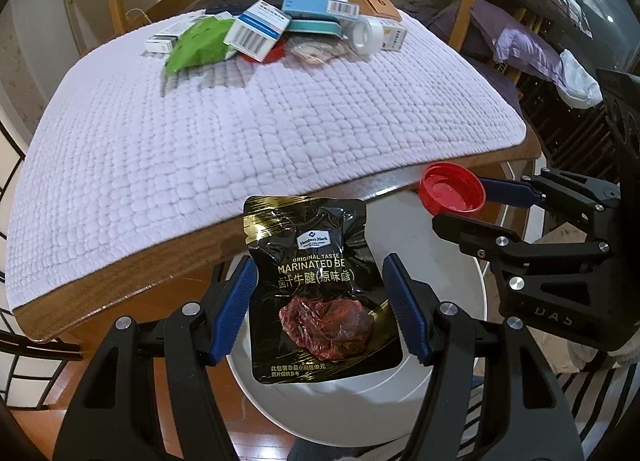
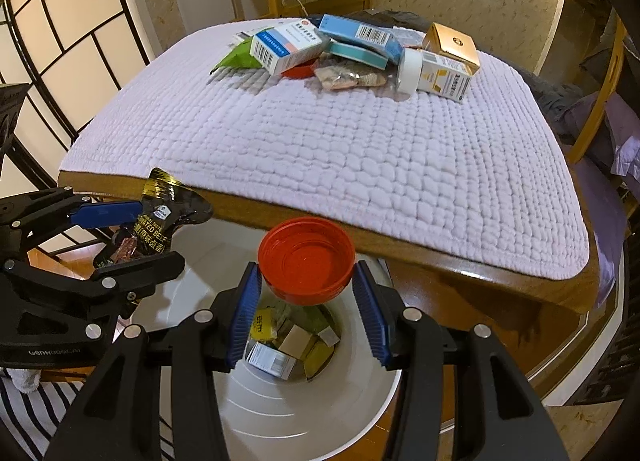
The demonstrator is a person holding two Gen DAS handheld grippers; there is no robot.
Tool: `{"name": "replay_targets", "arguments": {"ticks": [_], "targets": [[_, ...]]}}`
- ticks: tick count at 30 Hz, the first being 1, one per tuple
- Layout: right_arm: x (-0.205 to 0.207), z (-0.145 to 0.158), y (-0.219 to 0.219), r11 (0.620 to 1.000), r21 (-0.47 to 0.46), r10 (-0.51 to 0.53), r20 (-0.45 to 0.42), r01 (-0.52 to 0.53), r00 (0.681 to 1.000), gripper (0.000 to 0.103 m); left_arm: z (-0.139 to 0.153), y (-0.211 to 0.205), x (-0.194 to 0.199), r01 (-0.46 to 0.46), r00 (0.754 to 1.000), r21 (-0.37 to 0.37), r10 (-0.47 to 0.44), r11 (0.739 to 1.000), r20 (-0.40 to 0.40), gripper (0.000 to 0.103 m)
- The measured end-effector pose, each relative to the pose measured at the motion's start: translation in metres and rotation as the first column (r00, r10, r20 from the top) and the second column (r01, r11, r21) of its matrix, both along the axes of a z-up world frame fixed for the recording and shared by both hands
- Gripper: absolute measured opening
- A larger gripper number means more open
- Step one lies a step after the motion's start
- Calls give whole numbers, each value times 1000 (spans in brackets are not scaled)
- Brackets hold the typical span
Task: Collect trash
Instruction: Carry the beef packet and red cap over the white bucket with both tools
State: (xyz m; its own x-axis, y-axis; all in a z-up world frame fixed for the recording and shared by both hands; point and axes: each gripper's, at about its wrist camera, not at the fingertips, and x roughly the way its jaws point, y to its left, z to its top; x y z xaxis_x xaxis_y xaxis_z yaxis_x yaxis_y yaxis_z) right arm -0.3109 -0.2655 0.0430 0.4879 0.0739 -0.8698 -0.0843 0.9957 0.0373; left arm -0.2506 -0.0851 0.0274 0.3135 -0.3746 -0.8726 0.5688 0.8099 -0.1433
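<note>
- The left gripper point(image 1: 320, 301) has its blue pads on either side of a black marinated beef pouch point(image 1: 320, 285), which stands upright between them over the white bin point(image 1: 448, 373); from the right wrist view the pouch point(image 2: 160, 221) is pinched and crumpled between the fingers, so it is clamped.
- The right gripper point(image 2: 308, 293) is closed on a red cap point(image 2: 306, 261), open side up, held by its rim above the bin's mouth point(image 2: 280, 413).
- Down inside the bin lie small cartons and a yellow packet point(image 2: 262, 327).
- Just behind both tools is the wooden table edge point(image 2: 400, 245), covered by a pale quilted mat point(image 2: 320, 141).
- At the far side of the mat sits a heap: medicine boxes point(image 2: 284, 47), a green wrapper point(image 2: 238, 59), a second red lid point(image 2: 298, 70), a white tape roll point(image 2: 410, 71), a gold box point(image 2: 452, 43).
</note>
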Motion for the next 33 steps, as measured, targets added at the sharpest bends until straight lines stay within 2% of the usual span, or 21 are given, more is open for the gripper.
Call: {"name": "replay_targets", "arguments": {"ticks": [13,33], "targets": [[-5,-10,0,1000,4,-5,-51,5,999,47,-17,-5,-13,62,997,16,-61,998,-49,67],[-9,-40,-1,1000,-25,-11,-111,8,994,47,-51,-5,-13,59,994,80,-51,995,-95,67]]}}
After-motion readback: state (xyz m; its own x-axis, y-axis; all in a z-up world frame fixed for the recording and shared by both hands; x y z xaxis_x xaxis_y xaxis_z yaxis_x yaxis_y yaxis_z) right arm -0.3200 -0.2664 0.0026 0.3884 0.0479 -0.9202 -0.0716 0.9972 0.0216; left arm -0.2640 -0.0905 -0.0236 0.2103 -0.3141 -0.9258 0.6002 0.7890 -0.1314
